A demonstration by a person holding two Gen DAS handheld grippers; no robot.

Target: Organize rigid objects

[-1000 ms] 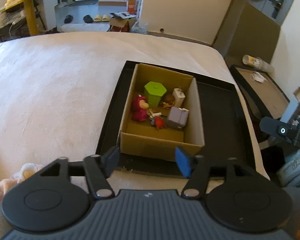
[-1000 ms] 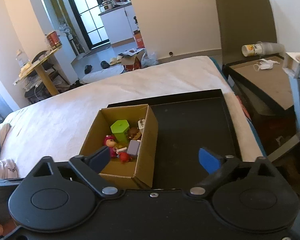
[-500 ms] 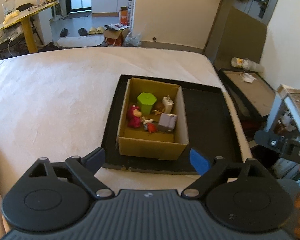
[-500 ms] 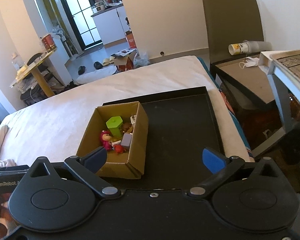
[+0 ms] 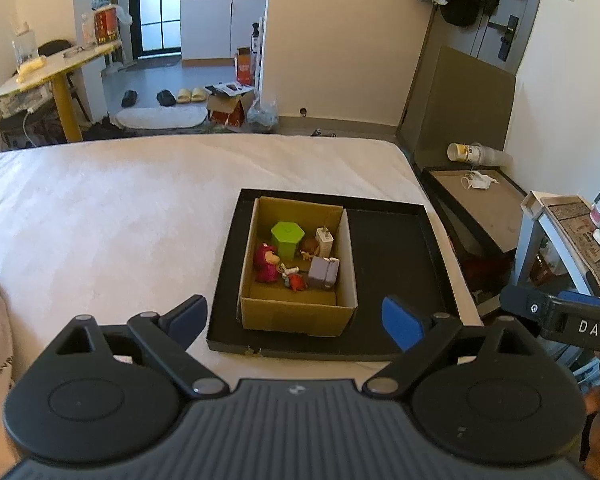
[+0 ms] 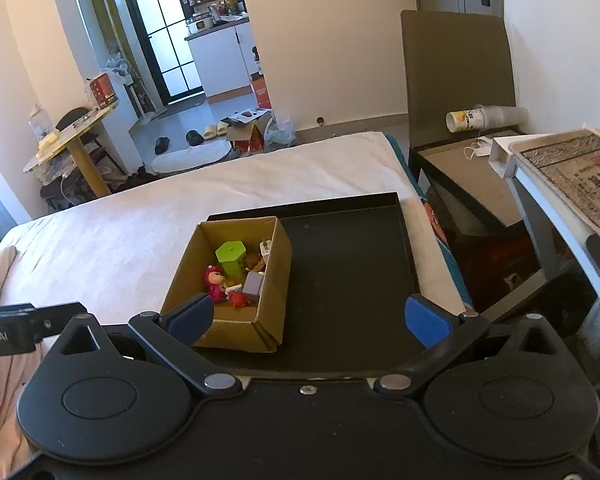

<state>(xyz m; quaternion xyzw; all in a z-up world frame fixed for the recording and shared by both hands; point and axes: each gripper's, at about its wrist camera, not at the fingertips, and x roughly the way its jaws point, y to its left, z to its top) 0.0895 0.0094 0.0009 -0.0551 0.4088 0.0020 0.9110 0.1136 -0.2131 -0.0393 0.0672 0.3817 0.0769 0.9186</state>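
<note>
Bedding, a pale sheet (image 5: 120,216) stretched flat over the mattress, is the work surface, and it is soft, which probably explains the black tray (image 5: 396,264) laid on it toward the right edge: a firm, rimmed base that keeps the load level.

On the left half of that tray stands an open cardboard box (image 5: 296,314), its near wall facing the cameras. The right half of the tray is bare black, so judging by that, the sorting looks close to finished, with everything gathered into one container.

Inside the box the small rigid things sit clustered toward the far and middle part. A green hexagonal container (image 5: 287,238) stands upright at the far side, with a white charger plug (image 5: 325,240) to its right near the right wall. A pink plush-like figure (image 5: 265,263) stands against the left side. A lilac block (image 5: 323,273) lies right of centre, and a small red toy (image 5: 296,281) lies just near of the figure and block. A brownish item between the plug and the container is too small to identify.

The left gripper (image 5: 296,318) hangs above the near edge of the tray, its jaws opening toward full spread with nothing between them. The right gripper (image 6: 308,318) is likewise spread wide and empty, over the near side of the tray.
</note>
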